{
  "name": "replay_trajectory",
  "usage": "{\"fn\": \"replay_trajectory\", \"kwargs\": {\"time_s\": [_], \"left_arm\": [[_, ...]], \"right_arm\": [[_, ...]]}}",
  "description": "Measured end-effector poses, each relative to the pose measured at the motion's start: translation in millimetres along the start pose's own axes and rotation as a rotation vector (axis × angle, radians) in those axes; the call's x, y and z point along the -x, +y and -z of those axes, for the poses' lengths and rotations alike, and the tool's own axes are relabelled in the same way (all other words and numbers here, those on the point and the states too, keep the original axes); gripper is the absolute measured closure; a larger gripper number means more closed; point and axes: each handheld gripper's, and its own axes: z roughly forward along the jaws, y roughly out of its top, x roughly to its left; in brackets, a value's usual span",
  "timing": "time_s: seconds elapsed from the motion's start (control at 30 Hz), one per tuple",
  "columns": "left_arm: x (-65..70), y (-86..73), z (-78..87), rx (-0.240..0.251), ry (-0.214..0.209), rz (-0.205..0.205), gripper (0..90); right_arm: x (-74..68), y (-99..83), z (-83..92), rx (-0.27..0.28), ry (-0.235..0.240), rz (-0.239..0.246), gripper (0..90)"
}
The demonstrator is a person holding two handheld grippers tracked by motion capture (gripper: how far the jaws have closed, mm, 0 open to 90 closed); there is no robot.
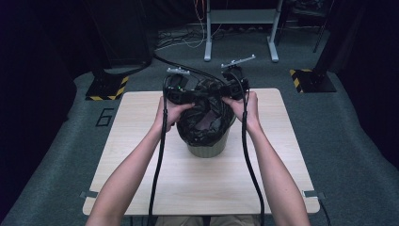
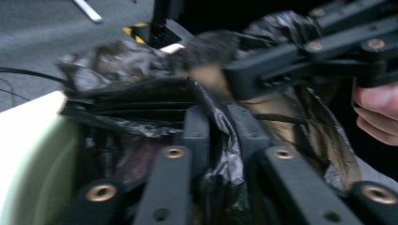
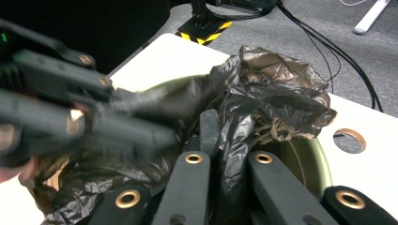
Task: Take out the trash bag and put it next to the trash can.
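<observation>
A pale green bin (image 1: pixel 207 149) stands mid-table, lined with a crumpled black plastic bag (image 1: pixel 202 125). Both grippers meet over the bin's far rim. My left gripper (image 1: pixel 195 95) is shut on a fold of the bag (image 2: pixel 220 140), which is pinched between its jaws, with the bin's wall (image 2: pixel 28 154) at its left. My right gripper (image 1: pixel 221 92) is shut on another fold of the bag (image 3: pixel 227 136), beside the bin's rim (image 3: pixel 309 159). Each gripper view shows the other gripper close by and blurred: the right gripper (image 2: pixel 300 61) and the left gripper (image 3: pixel 70 112).
The light wooden table (image 1: pixel 141 155) has a round hole (image 3: pixel 349 139) near the bin. Black stands on yellow-striped bases (image 1: pixel 108 87) (image 1: pixel 310 80) flank the table's far corners. A white desk frame (image 1: pixel 240 28) and cables lie on the grey floor behind.
</observation>
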Motion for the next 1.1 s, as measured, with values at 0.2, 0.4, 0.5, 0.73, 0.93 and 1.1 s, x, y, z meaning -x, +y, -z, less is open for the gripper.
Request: {"fn": "replay_trajectory", "kwargs": {"time_s": [0.2,0.4,0.5,0.73,0.93,1.1], "left_arm": [[11.9,-1.5,-12.9,-0.029,-0.031,-0.019,45.0],[30.9,0.9,-15.9,-0.011,-0.044,-0.065,30.4],[38.7,2.1,-19.8,-0.015,-0.012,-0.097,28.4],[40.3,0.2,-36.9,-0.071,0.121,-0.125,64.9],[24.7,4.2,-28.9,-0.057,0.159,-0.145,89.3],[18.8,13.4,-15.8,-0.058,0.169,-0.167,89.4]], "right_arm": [[0.4,3.4,-3.1,0.012,-0.019,-0.007,90.0],[0.0,7.5,-4.3,0.022,-0.049,-0.023,90.0],[1.1,9.5,-4.9,0.029,-0.043,-0.042,90.0],[0.7,11.1,-1.5,0.049,-0.012,-0.057,90.0],[10.1,1.6,9.0,0.066,0.025,-0.066,88.8],[17.6,-10.2,12.0,0.070,0.070,-0.034,79.4]]}}
